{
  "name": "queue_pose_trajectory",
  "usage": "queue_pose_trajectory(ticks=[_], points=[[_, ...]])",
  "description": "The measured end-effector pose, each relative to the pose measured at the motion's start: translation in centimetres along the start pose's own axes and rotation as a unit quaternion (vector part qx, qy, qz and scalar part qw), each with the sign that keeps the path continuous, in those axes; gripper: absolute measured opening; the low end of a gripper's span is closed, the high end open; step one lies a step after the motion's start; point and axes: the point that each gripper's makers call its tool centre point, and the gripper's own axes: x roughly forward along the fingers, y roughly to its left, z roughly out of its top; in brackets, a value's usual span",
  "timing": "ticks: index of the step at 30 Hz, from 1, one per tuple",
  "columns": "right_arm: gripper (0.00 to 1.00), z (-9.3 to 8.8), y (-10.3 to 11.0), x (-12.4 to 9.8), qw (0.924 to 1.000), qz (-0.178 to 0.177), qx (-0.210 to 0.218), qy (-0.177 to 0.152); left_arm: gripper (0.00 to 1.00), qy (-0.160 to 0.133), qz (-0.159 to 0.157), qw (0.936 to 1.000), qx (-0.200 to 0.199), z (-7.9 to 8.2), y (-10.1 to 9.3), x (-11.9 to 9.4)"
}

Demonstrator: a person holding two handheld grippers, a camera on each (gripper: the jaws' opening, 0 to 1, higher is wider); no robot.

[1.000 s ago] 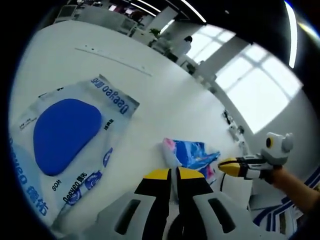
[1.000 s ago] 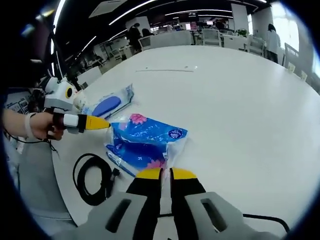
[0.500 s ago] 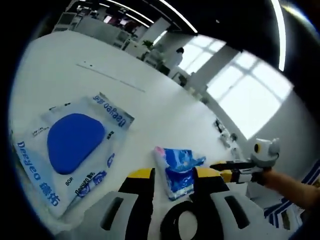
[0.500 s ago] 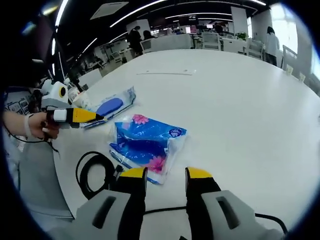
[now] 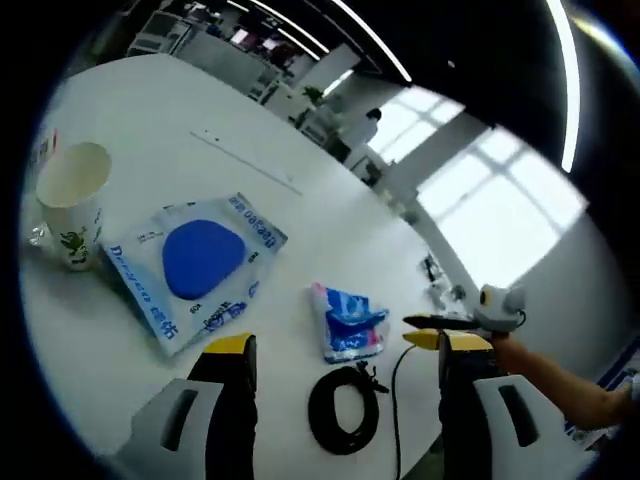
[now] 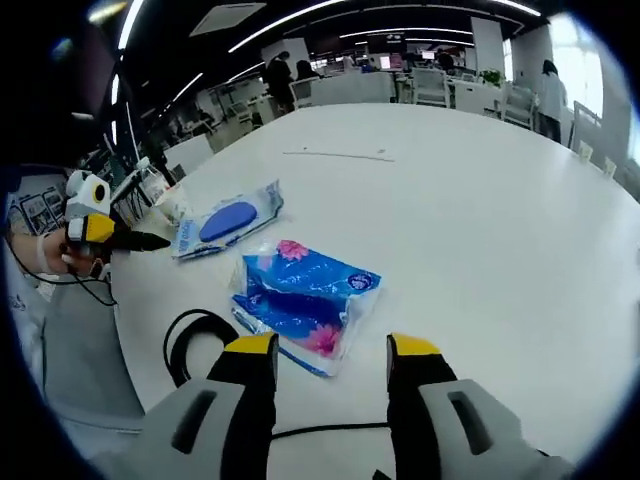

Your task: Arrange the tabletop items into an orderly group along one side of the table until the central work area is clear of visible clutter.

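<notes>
Because the job is to gather loose things along one edge of the white table [image 5: 150, 110], the items lie close together near the person's side, and both grippers hang back from them with nothing held. Going from left to right in the left gripper view, a paper cup [image 5: 72, 202] stands upright near the table edge, and just beside it, perhaps touching, lies a flat clear pouch with a blue pad inside [image 5: 200, 262]. Further right rests a blue flowered tissue pack [image 5: 350, 322], apart from the pouch, and a coiled black cable [image 5: 345, 410] sits just below it in this view, toward the camera. The left gripper [image 5: 335, 345] has its jaws spread wide, and the cable coil and tissue pack fall between them in the picture, though the jaws appear to hover above and short of both. In the right gripper view the order runs the same way: the left gripper [image 6: 130, 240] enters from the left, then the pouch [image 6: 228, 220], the cable [image 6: 200, 345] and the tissue pack [image 6: 305, 300]. The right gripper [image 6: 332, 350] is likewise parted and empty, with the tissue pack just ahead of its tips and slightly left of centre. By my reading the row is nearly formed, with the far table bare.
</notes>
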Motion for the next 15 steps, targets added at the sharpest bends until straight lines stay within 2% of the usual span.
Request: queue_pose_trajectory(ticks=[8,15], points=[[0.42,3.0,1.3,-0.1,0.9995,0.008,-0.031,-0.003,0.73,-0.020,0.022,0.9984,-0.048,0.2,2.0,-2.5],[0.41,5.1,2.6,0.9,0.9979,0.025,-0.060,0.004,0.73,-0.039,0.040,0.9970,-0.055,0.8,3.4,-3.6]])
